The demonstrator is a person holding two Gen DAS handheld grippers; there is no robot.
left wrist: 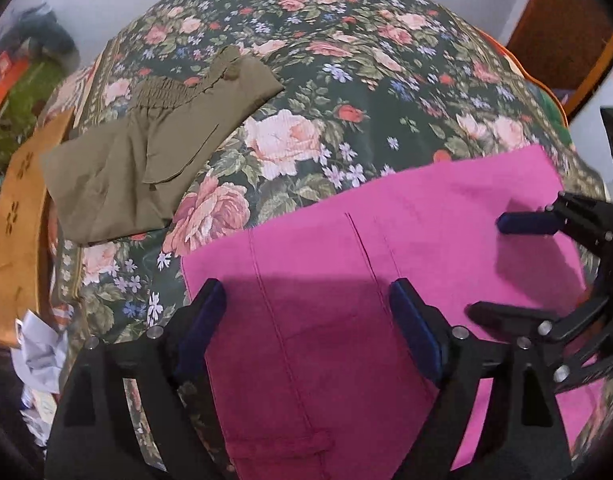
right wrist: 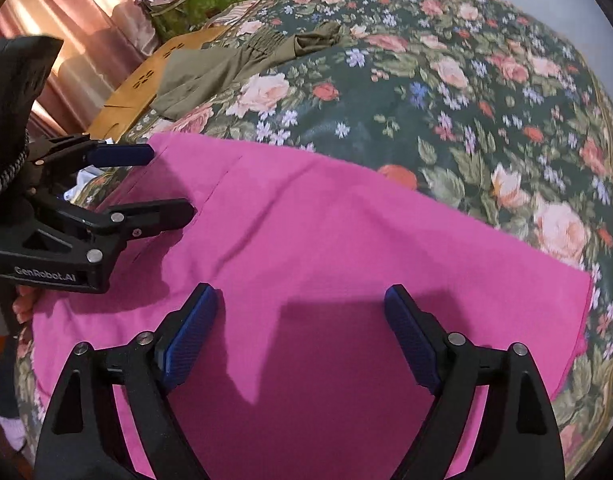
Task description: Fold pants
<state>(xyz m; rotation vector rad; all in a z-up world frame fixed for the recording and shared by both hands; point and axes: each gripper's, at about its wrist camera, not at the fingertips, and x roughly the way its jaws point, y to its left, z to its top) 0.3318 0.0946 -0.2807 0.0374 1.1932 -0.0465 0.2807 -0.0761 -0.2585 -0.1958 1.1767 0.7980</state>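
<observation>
Pink cotton pants (left wrist: 346, 280) lie spread flat on the near part of a bed covered by a dark green bedspread with pink roses (left wrist: 306, 80). In the left wrist view, the left tool (left wrist: 306, 308) hangs over the pink pants with its two blue pads wide apart. Nothing is between the pads but the cloth lying below them, and they are not pinching it. A seam line runs down the pants between the pads. At the right edge, the right tool (left wrist: 486, 268) points in from the side, open too, just over the pants. Far to the left, an olive-green folded pair of pants with a stretchy waistband (left wrist: 146, 148) lies on the bedspread, well apart from the pink ones. Beside it, at the left edge of the bed, is a flat brown cardboard piece with small cut-out holes (left wrist: 18, 220).

In the right wrist view, the right tool (right wrist: 302, 320) is over the pink pants (right wrist: 326, 240), its blue pads wide apart and holding nothing. The left tool (right wrist: 174, 184) comes in from the left, also open, with its tips by the far left edge of the pants. The olive-green pants (right wrist: 210, 68) sit far off on the bedspread (right wrist: 466, 100), next to the brown cardboard (right wrist: 146, 80). Pink curtains (right wrist: 66, 20) hang at the far left.
</observation>
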